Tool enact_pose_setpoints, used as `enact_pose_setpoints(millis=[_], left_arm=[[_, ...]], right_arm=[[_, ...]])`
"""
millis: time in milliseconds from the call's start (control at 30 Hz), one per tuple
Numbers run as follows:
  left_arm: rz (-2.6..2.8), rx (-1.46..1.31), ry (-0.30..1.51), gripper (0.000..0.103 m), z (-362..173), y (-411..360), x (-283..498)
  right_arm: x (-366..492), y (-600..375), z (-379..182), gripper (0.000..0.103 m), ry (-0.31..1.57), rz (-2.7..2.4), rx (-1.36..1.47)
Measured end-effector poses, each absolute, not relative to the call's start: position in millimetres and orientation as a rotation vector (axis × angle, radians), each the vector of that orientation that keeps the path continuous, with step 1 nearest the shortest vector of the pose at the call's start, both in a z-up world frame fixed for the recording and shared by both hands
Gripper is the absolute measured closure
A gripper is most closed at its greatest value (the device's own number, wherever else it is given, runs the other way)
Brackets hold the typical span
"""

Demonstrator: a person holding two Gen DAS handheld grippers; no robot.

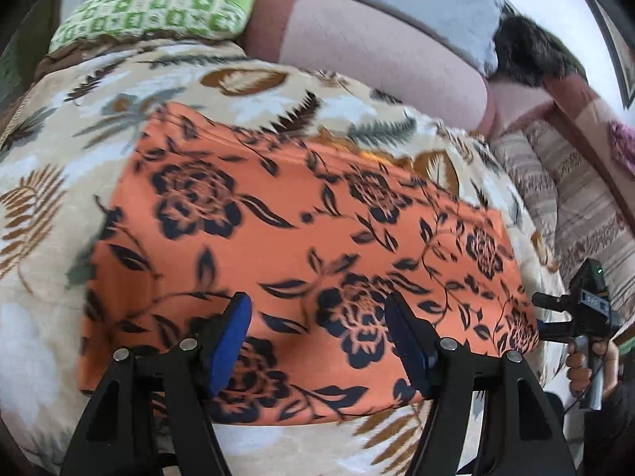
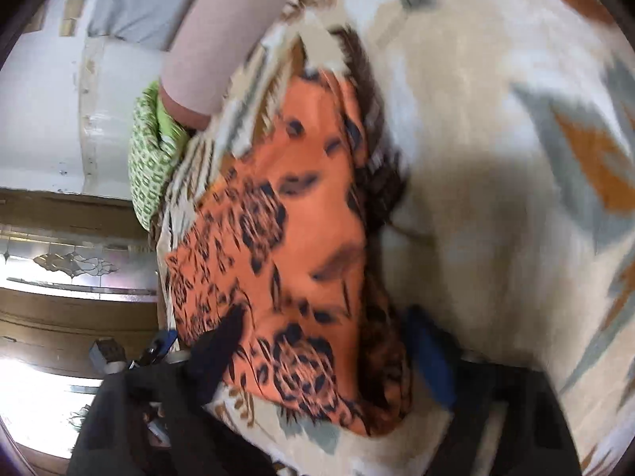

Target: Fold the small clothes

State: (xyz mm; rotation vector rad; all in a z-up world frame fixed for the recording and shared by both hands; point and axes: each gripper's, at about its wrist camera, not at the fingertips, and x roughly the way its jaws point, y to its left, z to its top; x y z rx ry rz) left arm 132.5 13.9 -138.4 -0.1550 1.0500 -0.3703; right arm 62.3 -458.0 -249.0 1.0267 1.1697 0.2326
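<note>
On the bed, over a leaf-patterned blanket (image 1: 47,182), the orange floral garment (image 1: 301,261) lies spread as a flat, roughly rectangular panel. Left gripper (image 1: 317,341): spread wide above the garment's near edge, at about 6 o'clock in the left wrist view, its blue pads (image 1: 232,345) apart and holding nothing. Right gripper (image 2: 329,361): also spread, straddling the garment's end without pinching it; the view is motion-blurred, so contact cannot be judged. In the left wrist view its body shows at 4 o'clock, at the garment's right edge. Surroundings: a green-patterned pillow (image 1: 158,4) at 11 o'clock, a pale pink bolster (image 1: 377,63) at 1 o'clock, both beyond the garment.

Handling, as a judgement: the fabric looks thin, light and limp. It should drape and sag when lifted, and it may drag or bunch on the soft blanket. The edges already appear doubled, suggesting a fold partly made. Hold is best taken at the two near corners, pinching all layers together just inside the edge, so the panel lifts evenly and can be laid over itself.
</note>
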Motion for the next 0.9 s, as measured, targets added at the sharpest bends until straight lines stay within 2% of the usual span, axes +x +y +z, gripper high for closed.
enact_pose_setpoints(millis=[100, 167, 200, 233, 300, 467, 500, 567, 700, 767, 800, 900], left_arm=[[-0.386, -0.118, 1.077, 0.033, -148.3, -0.1, 132.3], [-0.344, -0.069, 1.121, 0.033, -164.7, -8.2, 136.6], [-0.333, -0.055, 1.131, 0.033, -169.8, -10.8, 137.5], [-0.324, -0.028, 1.123, 0.033, -171.5, -14.3, 136.5], [-0.313, 0.027, 1.117, 0.032, -171.2, -21.6, 133.0], [-0.314, 0.081, 1.126, 0.031, -173.2, -25.5, 128.6], [-0.315, 0.082, 1.129, 0.031, -173.3, -25.7, 129.0], [-0.320, 0.092, 1.129, 0.031, -174.5, -25.3, 128.3], [-0.323, 0.110, 1.120, 0.029, -174.5, -28.8, 126.6], [-0.328, 0.114, 1.116, 0.028, -175.1, -28.8, 125.6], [-0.330, 0.114, 1.116, 0.028, -175.1, -29.4, 126.2], [-0.345, 0.095, 1.120, 0.028, -175.2, -25.4, 126.5]], right_arm=[[54.4, -456.8, -257.7, 0.031, 1.177, 0.255, 1.075], [53.8, -454.8, -260.6, 0.044, 1.188, 0.258, 1.075], [54.0, -452.0, -261.1, 0.073, 1.200, 0.275, 1.086], [55.0, -446.5, -260.8, 0.089, 1.203, 0.294, 1.092], [51.4, -441.3, -249.6, 0.089, 1.176, 0.280, 1.032], [44.9, -444.2, -265.3, 0.090, 1.208, 0.205, 1.009], [44.8, -443.0, -255.4, 0.085, 1.181, 0.221, 0.993], [46.2, -446.9, -243.2, 0.084, 1.177, 0.228, 0.961], [65.6, -455.1, -218.4, 0.073, 1.153, 0.201, 0.837], [83.8, -462.3, -214.2, 0.048, 1.138, 0.189, 0.811], [88.7, -466.9, -213.8, 0.026, 1.130, 0.168, 0.800], [99.3, -481.6, -218.4, 0.025, 1.122, 0.139, 0.847]])
